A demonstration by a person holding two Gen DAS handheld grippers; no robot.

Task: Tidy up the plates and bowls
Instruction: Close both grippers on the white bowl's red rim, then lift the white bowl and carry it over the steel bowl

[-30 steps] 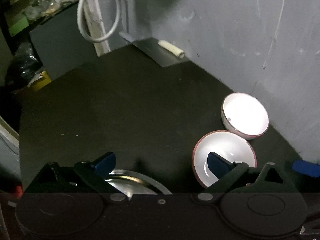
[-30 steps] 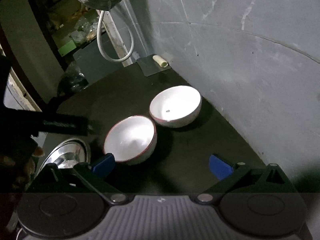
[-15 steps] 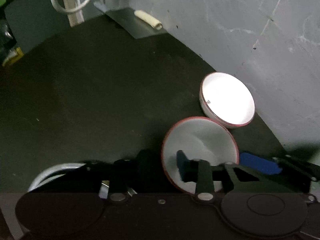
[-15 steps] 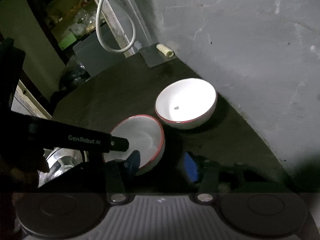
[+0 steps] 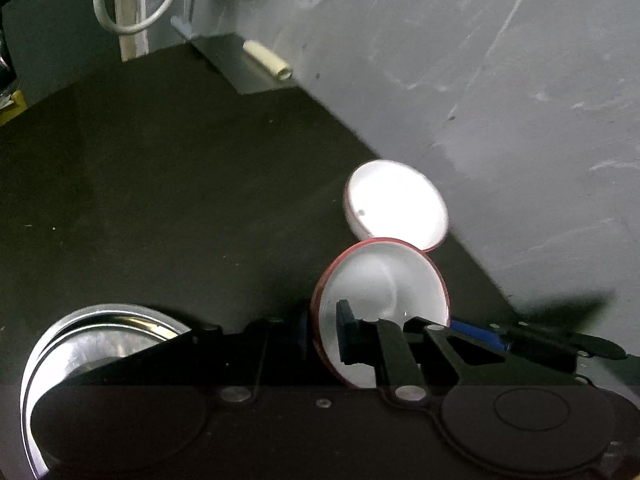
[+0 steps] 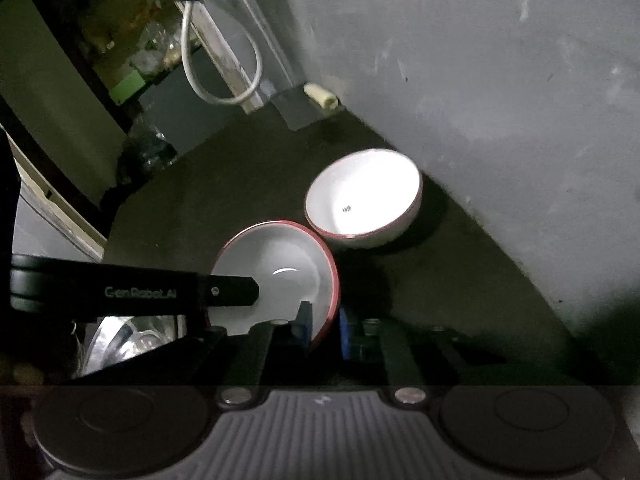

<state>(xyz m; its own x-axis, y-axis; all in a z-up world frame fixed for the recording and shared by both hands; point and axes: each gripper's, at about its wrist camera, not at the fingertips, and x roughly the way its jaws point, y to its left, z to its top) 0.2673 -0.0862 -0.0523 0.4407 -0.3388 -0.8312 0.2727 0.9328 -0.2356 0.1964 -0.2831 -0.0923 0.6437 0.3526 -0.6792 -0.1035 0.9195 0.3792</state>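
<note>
Two white, red-rimmed bowls on the dark table (image 5: 180,200), close under the grey wall (image 5: 480,80). Near bowl (image 5: 384,288) tipped up on edge, rim just beside or touching the far bowl (image 5: 396,204); hard to tell which. Far bowl upright and untouched. Stacked steel plates (image 5: 92,332) well to the left.

Left gripper (image 5: 324,336) closing on the near bowl's left rim, one of its fingers (image 5: 346,336) inside the bowl and the other outside, wall of the bowl pinched between. Right gripper (image 6: 324,328) fully clamped on the opposite rim the same way, blue pad outside, dark pad inside.

Probably glazed ceramic or melamine: stiff, smooth, no give under the pads. Likely light enough for one gripper, yet slippery at a thin curved rim, so prone to swing or slide out of a single pinch. Chip risk at the rim if knocked against the far bowl or the wall.

Best hold as judged here: rim pinches on opposite sides, pads set deep over the lip rather than on its very edge. Keep level once lifted. For nesting, lower straight into the far bowl and let go only when seated.
</note>
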